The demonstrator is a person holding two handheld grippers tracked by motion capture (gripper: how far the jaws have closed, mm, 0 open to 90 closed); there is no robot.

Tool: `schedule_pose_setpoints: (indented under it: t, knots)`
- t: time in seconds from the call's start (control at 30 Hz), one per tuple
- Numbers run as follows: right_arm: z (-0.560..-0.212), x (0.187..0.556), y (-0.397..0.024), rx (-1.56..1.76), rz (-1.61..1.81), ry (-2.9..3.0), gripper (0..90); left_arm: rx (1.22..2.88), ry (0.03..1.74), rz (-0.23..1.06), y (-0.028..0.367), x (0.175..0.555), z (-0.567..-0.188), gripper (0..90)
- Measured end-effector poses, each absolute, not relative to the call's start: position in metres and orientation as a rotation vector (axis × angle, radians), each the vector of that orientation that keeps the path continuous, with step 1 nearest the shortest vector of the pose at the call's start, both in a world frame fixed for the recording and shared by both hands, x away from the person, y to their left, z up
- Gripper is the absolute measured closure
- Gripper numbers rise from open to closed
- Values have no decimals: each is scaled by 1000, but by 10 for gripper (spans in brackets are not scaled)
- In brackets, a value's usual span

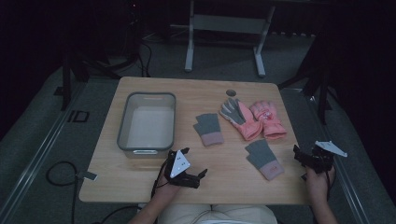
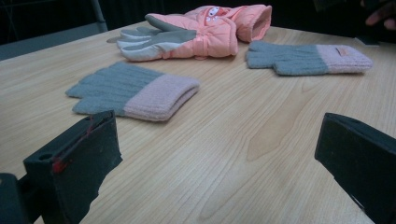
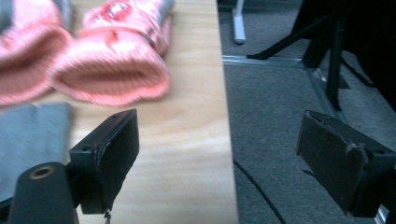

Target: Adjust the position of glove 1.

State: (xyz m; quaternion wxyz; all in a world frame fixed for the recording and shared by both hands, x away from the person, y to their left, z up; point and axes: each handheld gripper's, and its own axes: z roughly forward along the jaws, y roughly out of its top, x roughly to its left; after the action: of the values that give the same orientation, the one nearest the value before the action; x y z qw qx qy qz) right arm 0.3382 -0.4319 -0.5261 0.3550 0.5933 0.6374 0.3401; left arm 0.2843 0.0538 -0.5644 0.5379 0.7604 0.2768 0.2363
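Observation:
Two grey knit gloves with pink cuffs lie on the wooden table [image 1: 140, 182], one mid-table [image 1: 208, 129], one nearer the right front [image 1: 265, 158]. Behind them lies a pair of pink padded gloves [image 1: 252, 119]. My left gripper [image 1: 194, 162] hovers open near the front edge, pointing toward the closer knit glove [image 2: 133, 91], nothing between its jaws [image 2: 219, 128]. My right gripper [image 1: 299, 156] stands open at the table's right edge, straddling it [image 3: 220, 123], with a pink glove cuff [image 3: 112, 70] and the other knit glove [image 3: 32, 135] ahead to its left.
A clear plastic bin [image 1: 122, 135] stands on the left half of the table. A round hole [image 1: 231, 92] sits near the far edge. A small device with a cable [image 1: 87, 176] hangs off the front left corner. Another table's legs [image 1: 189, 46] stand on the carpet behind.

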Motion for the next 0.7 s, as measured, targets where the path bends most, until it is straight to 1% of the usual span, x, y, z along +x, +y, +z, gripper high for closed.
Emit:
schedule_pose_setpoints:
  t: [0.03,0.17,0.27,0.3,0.43,0.57,0.63,0.7]
  knots:
    - [-526,338,-432,1533,879,1647,129,1808,658,562,54,284,-564,0]
    - [-497,346,-422,1477,920,1652,126,1809,655,570,53,283,-565,0]
    - [-488,350,-419,1467,935,1665,120,1810,654,571,53,283,-565,0]
    - [-476,356,-413,1457,958,1677,121,1809,652,569,53,283,-565,0]
    - [-463,361,-404,1418,960,1672,127,1810,651,567,53,283,-565,0]
    - [-442,372,-386,1421,988,1734,161,1811,655,571,53,283,-564,0]
    - [-440,374,-383,1416,982,1747,160,1811,657,568,53,284,-564,0]
    - [-432,381,-371,1420,1015,1768,153,1809,659,560,54,284,-564,0]
